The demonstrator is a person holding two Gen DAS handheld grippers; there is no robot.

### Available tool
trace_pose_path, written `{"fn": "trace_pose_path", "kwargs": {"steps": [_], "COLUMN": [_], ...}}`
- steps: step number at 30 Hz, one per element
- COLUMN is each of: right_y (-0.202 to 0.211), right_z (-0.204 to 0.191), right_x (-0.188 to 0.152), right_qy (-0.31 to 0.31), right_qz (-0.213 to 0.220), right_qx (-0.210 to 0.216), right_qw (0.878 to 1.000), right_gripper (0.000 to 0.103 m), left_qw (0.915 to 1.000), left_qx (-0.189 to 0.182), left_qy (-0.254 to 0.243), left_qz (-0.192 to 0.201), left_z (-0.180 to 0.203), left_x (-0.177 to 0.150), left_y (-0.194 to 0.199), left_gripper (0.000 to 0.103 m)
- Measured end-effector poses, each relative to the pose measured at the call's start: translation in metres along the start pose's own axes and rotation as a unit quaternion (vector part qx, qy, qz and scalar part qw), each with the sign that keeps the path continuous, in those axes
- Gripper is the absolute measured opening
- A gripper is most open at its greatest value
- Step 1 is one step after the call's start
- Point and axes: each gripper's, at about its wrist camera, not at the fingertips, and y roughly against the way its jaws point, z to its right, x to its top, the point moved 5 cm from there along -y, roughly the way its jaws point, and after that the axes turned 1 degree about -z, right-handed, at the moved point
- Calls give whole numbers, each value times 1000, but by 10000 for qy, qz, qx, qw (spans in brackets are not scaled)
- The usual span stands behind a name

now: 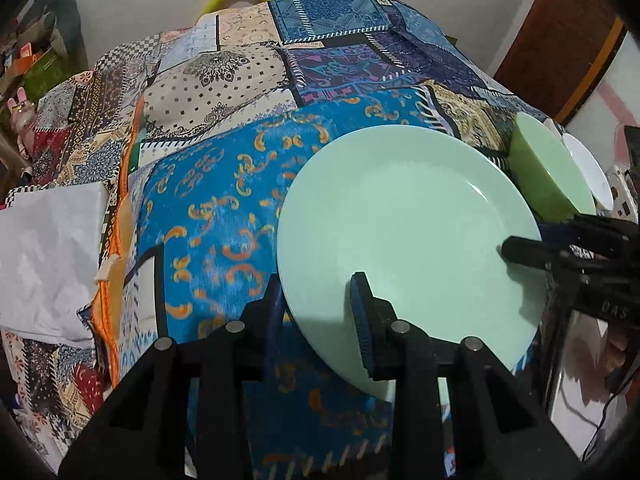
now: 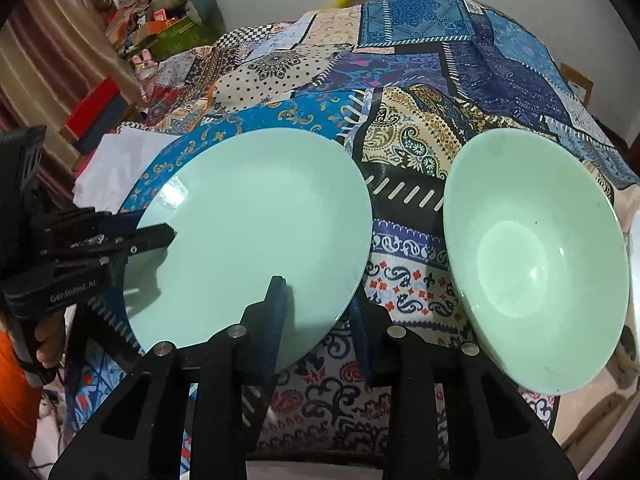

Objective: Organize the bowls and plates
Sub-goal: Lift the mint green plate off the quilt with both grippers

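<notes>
Between your two sets of tongs lies the one thing both have hold of: the pale mint-green round ceramic plate (image 1: pixel 404 240). Your left gripper (image 1: pixel 320 300) has its jaws drawn narrow across the plate's near-left rim, one blue-padded finger on the upper face and the other tucked under the edge. Your right gripper (image 2: pixel 320 312) mirrors it on the near-right rim, one pad on top and the other below. Both pairs look closed on the rim rather than standing loose around it, so you carry the plate by two points on its near edge.

That is the relation the coming move turns on. The plate extends forward and away from both sets of fingers, with its far edge unsupported, and in the right wrist view it sits tilted, apparently lifted off the patchwork patterned tablecloth (image 1: pixel 224 208) on at least one side. I cannot tell whether the far rim touches the cloth.

Out to the right of the plate, near but apart from it, stands the pale green deep ceramic bowl (image 2: pixel 536 256), tipped so that its hollow faces you. It lies much nearer your right hand than your left. Beyond it a white dish (image 1: pixel 588 168) shows at the edge. A white sheet of paper (image 1: pixel 48 248) lies well off to the left.

My judgement: if the plate goes toward the bowl, lead with the right and keep both hands level.
</notes>
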Motion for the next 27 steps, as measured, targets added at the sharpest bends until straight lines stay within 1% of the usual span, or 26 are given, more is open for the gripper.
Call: {"fn": "trace_pose_path", "kwargs": {"steps": [4, 11, 15, 27], "right_y": [3, 13, 21, 63], "right_z": [-1, -7, -12, -22], "right_x": [-2, -5, -8, -20], "right_qy": [15, 118, 171, 321], "right_qz": [50, 138, 228, 609], "right_qx": [57, 170, 193, 254], "right_qw": [10000, 9997, 9994, 9973], "right_gripper": [28, 27, 27, 27], "left_qw": [10000, 9998, 9996, 9984], "left_qx": [-24, -41, 39, 101], "left_qy": [36, 169, 154, 152], "left_qz": [5, 132, 238, 537], "left_z": [2, 2, 7, 25], "left_x": [-10, -21, -27, -39], "left_y": [9, 31, 45, 93], "left_gripper": [32, 32, 32, 32]}}
